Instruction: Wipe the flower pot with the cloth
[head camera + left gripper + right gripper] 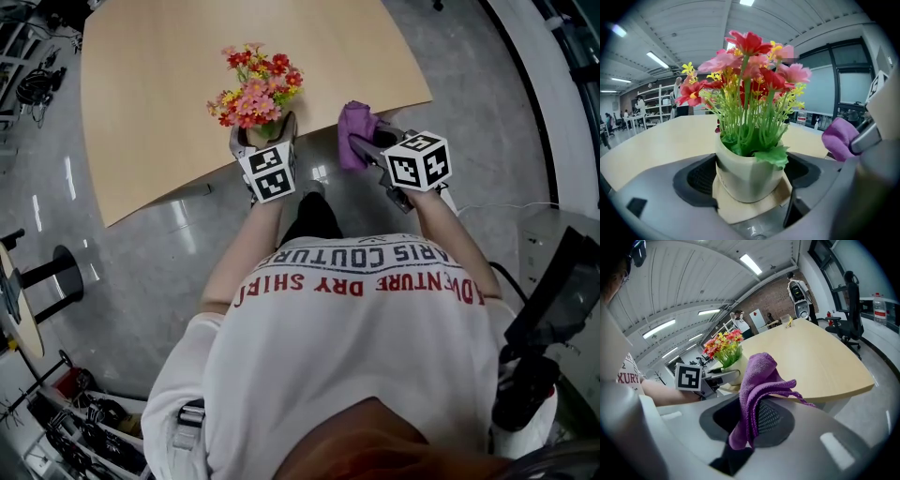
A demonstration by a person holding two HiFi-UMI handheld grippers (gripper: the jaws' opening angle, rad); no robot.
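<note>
While both tools are clenched, each carries one thing.

Left tool [263, 142] — jaws pressed on either side of the one pot [747, 176], low on its pale wall. The pot stands upright at the near edge of the wooden surface [150, 94]; whether it rests there or is lifted clear, I cannot tell. One bunch of flowers [255, 89] fills it: red, pink and yellow heads on green stems.

Right tool [749, 420] — jaws closed on the one cloth [757, 390], purple and bunched, with its upper folds standing above the jaws and a tail hanging down between them. The cloth is held beyond the surface's edge, over the grey floor [141, 272].

Pot and cloth: near each other but apart, cloth on the pot's right.

Two marker cubes [417, 161], one on each tool.
</note>
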